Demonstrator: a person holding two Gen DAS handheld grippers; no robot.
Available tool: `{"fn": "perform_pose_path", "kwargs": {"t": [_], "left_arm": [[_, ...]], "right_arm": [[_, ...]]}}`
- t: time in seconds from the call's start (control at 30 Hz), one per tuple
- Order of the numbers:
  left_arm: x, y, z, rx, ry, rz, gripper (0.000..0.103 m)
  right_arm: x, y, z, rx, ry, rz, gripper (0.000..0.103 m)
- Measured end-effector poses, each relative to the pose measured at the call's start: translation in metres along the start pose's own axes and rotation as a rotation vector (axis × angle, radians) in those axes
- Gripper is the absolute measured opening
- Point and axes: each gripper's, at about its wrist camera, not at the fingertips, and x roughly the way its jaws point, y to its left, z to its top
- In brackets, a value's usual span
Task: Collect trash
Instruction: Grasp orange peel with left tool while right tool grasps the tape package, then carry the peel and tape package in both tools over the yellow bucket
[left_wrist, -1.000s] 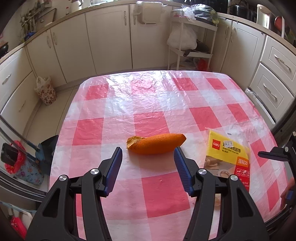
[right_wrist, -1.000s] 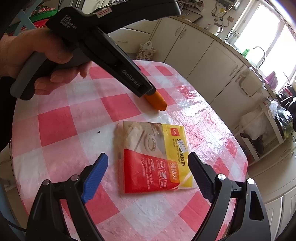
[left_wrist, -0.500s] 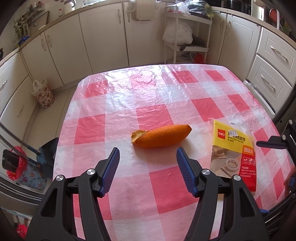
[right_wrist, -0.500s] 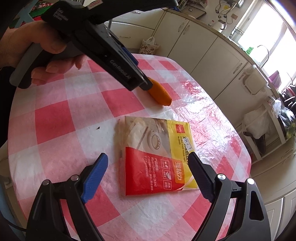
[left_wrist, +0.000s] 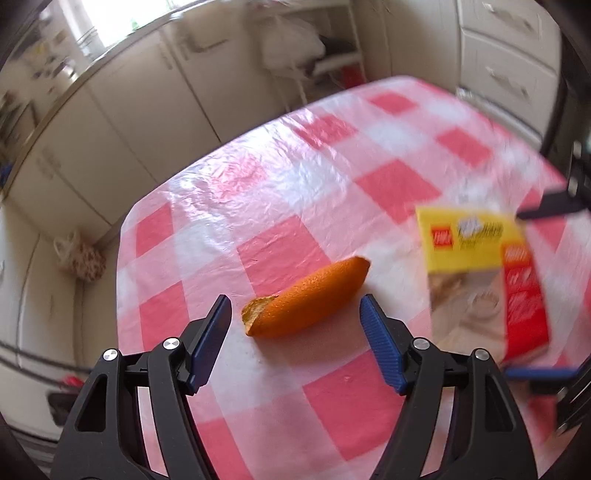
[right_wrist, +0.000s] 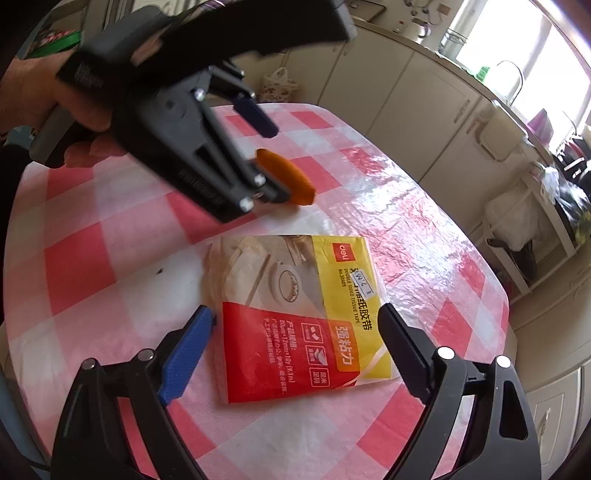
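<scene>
Trash is lying in two pieces on the table (left_wrist: 325, 206), which is covered with a pink and white checked plastic sheet, and we are reaching for both at once. Nearest our left gripper (left_wrist: 295, 317) an orange peel (left_wrist: 308, 297) is resting just beyond the blue pads, roughly in line with the gap but not yet between them; the jaws are opening and nothing is in them. Nearest our right gripper (right_wrist: 297, 325) a tape packet (right_wrist: 295, 314), flat, red and yellow, is lying with its near end between the two fingers, and these jaws are also opening, standing wide with the pads clear of it.

We are judging the peel to be light, curved and somewhat stiff, with a pebbled skin that should give the pads purchase. We are thinking of closing across its narrow width near the middle, since the torn end looks thin and could crumble.

The packet is looking thin, glossy and floppy. Lying flat against the sheet, it is offering no raised edge, so we are expecting the fingers to have to press in from both long sides until it buckles upward. The sheet itself is wrinkled and may bunch up with it.

Farther off, cream cupboards (left_wrist: 122, 122) are lining the room.
</scene>
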Motion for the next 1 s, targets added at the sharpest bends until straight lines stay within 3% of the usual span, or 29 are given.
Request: {"fn": "perform_pose_path", "kwargs": {"t": [0.07,0.2,0.23,0.3,0.33,0.4,0.47,0.53,0.8,1.0], "left_arm": [[0.002,0.001,0.001,-0.003,-0.002,-0.024,0.067],[0.003,0.006,-0.001,-0.081,0.003,-0.097,0.037],[0.002,0.005,-0.002,-0.099,0.001,-0.103,0.027],[0.001,0.0,-0.004,-0.108,-0.006,-0.1,0.018],[-0.001,-0.004,-0.006,-0.109,-0.012,-0.093,0.016],[-0.005,-0.009,-0.009,-0.124,-0.017,-0.099,0.014],[-0.009,-0.011,-0.013,-0.16,-0.019,-0.12,0.012],[-0.013,-0.01,-0.018,-0.21,-0.017,-0.146,0.012],[-0.031,-0.001,-0.033,-0.324,-0.037,-0.181,0.01],[-0.051,-0.008,-0.032,-0.361,-0.073,-0.222,0.01]], "right_arm": [[0.002,-0.004,-0.001,0.026,0.003,0.011,0.087],[0.007,-0.015,-0.002,0.099,0.019,0.053,0.087],[0.008,-0.017,-0.002,0.114,0.024,0.065,0.083],[0.009,-0.019,-0.002,0.139,0.033,0.099,0.069],[0.009,-0.02,-0.002,0.154,0.039,0.124,0.058],[0.008,-0.018,-0.001,0.158,0.043,0.148,0.044],[0.006,-0.014,-0.001,0.15,0.048,0.163,0.02],[0.003,-0.009,-0.001,0.131,0.052,0.164,0.011],[-0.024,-0.012,-0.007,0.12,0.003,0.148,0.005],[-0.046,-0.013,-0.017,0.087,-0.025,0.067,0.005]]}}
